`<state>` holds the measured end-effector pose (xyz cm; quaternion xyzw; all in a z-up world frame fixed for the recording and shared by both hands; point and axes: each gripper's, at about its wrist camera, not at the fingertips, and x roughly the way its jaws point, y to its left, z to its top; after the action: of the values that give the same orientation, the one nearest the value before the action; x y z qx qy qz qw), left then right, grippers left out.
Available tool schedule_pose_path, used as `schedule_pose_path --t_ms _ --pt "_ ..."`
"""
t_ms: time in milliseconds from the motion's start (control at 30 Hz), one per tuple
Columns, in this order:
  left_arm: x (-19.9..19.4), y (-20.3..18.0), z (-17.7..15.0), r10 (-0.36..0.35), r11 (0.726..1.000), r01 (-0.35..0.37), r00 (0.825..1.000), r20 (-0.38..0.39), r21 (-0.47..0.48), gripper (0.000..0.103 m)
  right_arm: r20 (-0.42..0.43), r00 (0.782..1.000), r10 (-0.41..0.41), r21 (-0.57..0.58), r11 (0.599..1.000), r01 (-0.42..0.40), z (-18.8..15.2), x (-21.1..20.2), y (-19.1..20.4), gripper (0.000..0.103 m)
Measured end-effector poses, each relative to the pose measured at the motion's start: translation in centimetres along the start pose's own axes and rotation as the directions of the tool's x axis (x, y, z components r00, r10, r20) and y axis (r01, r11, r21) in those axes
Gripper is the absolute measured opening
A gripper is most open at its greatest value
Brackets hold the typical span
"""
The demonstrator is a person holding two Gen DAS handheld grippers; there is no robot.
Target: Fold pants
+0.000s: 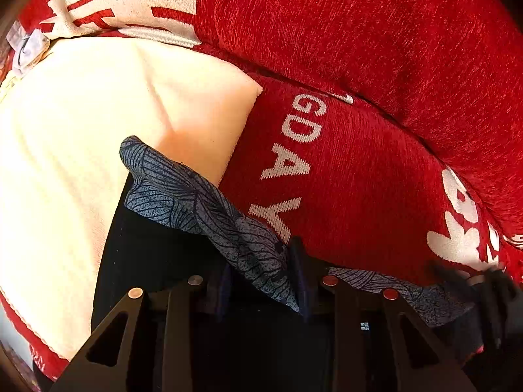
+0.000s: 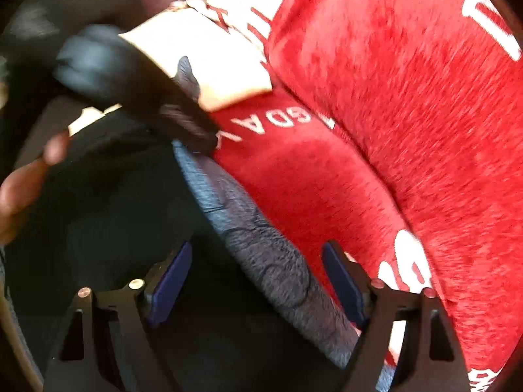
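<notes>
The pants are black with a blue-grey leaf-patterned band (image 1: 202, 202) along the edge; they lie on a red and white cover. My left gripper (image 1: 261, 281) is shut on the patterned band, which bunches up between its fingers. In the right wrist view the band (image 2: 278, 261) runs between the fingers of my right gripper (image 2: 258, 277), whose jaws stand wide apart around it without pinching. The left gripper (image 2: 130, 78) shows blurred at the upper left of that view, on the same band. The right gripper shows blurred at the right edge of the left wrist view (image 1: 483, 294).
A red cover with white letters (image 1: 343, 179) lies under the pants. A cream cushion (image 1: 98, 114) sits to the left and a red backrest (image 1: 359, 26) rises behind. The person's hand (image 2: 19, 189) shows at the left edge of the right wrist view.
</notes>
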<state>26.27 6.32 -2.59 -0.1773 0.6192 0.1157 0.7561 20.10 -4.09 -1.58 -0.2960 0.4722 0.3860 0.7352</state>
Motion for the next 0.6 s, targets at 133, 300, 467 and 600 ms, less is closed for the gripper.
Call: schedule_pose_path --t_ms 133,300,467,600 --pt "-0.4 -0.2 -1.1 -0.072 0.997 0.072 0.997 -0.012 -0.017 0.018 0.038 0.999 0.022 0.088 0.996 -0.026 0.1 -1.5 -1.0 0.016" --pt "-2.4 -0.1 -3.2 -0.116 0.993 0.116 0.993 0.0 -0.012 0.016 0.082 0.996 -0.045 0.066 0.997 0.039 -1.6 -5.0 1.9 0.011" --pt "-5.9 0.9 -5.7 -0.165 0.986 0.166 0.985 0.041 -0.016 0.014 0.131 0.985 -0.116 0.087 0.991 0.105 -3.0 -8.4 5.3 0.011" --pt "-8.9 2.4 -7.6 -0.219 0.975 0.22 0.972 0.086 -0.001 0.014 0.178 0.97 -0.167 0.138 0.98 0.144 -4.4 -10.5 7.7 0.011"
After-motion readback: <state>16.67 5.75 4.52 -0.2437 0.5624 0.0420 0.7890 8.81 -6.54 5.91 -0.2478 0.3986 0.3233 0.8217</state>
